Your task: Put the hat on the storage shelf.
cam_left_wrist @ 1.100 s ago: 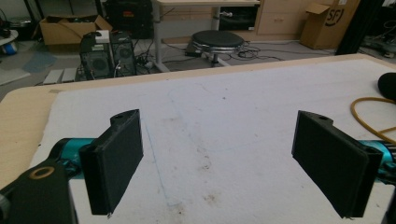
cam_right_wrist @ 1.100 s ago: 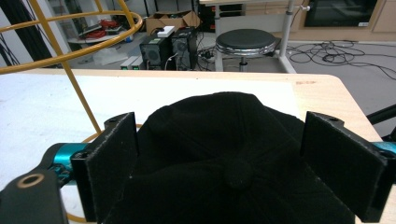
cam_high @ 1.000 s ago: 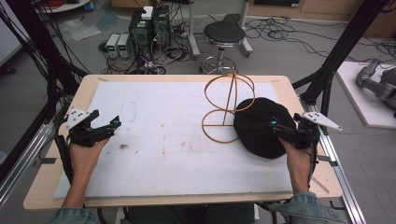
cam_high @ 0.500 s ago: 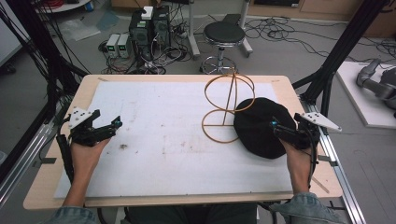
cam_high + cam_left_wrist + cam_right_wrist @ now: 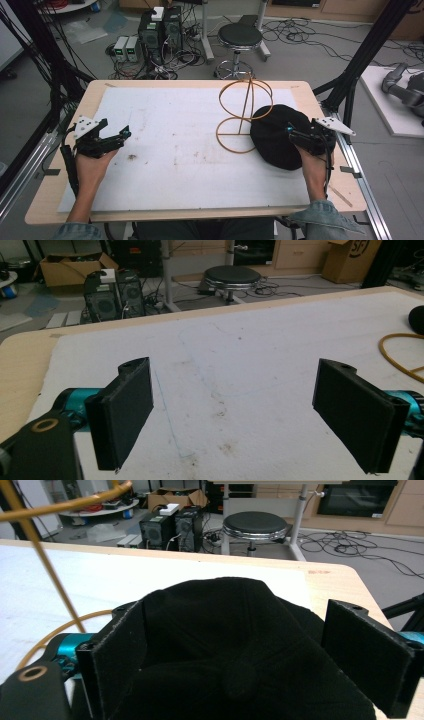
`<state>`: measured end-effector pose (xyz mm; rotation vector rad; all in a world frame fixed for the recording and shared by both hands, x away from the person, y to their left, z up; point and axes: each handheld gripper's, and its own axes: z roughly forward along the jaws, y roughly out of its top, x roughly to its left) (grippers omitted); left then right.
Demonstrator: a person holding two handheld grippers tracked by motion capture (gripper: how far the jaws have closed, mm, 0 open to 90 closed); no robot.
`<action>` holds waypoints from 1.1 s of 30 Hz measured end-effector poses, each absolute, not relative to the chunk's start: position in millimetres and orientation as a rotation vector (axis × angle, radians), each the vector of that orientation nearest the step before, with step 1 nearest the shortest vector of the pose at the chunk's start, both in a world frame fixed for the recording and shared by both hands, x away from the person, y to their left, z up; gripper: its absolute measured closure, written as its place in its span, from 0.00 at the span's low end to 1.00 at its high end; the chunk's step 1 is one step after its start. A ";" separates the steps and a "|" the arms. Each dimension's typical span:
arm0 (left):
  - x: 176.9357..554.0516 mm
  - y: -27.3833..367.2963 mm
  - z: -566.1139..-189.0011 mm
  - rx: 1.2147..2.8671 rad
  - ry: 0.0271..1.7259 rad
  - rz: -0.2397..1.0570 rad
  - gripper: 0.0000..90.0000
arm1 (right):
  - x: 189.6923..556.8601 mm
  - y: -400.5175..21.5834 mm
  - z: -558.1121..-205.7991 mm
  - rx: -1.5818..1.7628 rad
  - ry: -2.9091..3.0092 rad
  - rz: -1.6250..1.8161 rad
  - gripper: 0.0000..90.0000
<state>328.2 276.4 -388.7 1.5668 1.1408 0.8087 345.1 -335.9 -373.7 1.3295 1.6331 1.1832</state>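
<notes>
A black cap [image 5: 277,135] lies on the white mat at the right, beside a yellow wire stand [image 5: 243,105] made of two rings and an upright rod. My right gripper [image 5: 291,136] hovers over the cap's near right side, open. In the right gripper view its jaws straddle the cap's crown [image 5: 225,630] without closing on it, with the stand's rod [image 5: 55,580] at left. My left gripper [image 5: 121,137] is open over bare mat at the far left. The left gripper view [image 5: 235,390] has nothing between the jaws, and the stand's base ring [image 5: 400,335] lies at far right.
The white mat [image 5: 170,115] covers most of the wooden table [image 5: 60,165] and is lightly stained in the middle. A round stool [image 5: 240,37] and computer boxes [image 5: 160,30] stand on the floor behind the table. Black frame struts rise at both sides.
</notes>
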 end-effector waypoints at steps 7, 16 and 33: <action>328.1 277.0 -388.7 1.559 1.142 0.809 0.19 | 351.0 -336.0 -387.6 1.358 1.675 1.154 0.13; 328.1 276.9 -388.9 1.560 1.141 0.810 0.19 | 356.8 -338.8 -403.5 1.411 1.690 1.138 0.13; 327.0 277.7 -388.4 1.560 1.138 0.812 0.19 | 360.4 -336.7 -411.2 1.448 1.690 1.074 0.52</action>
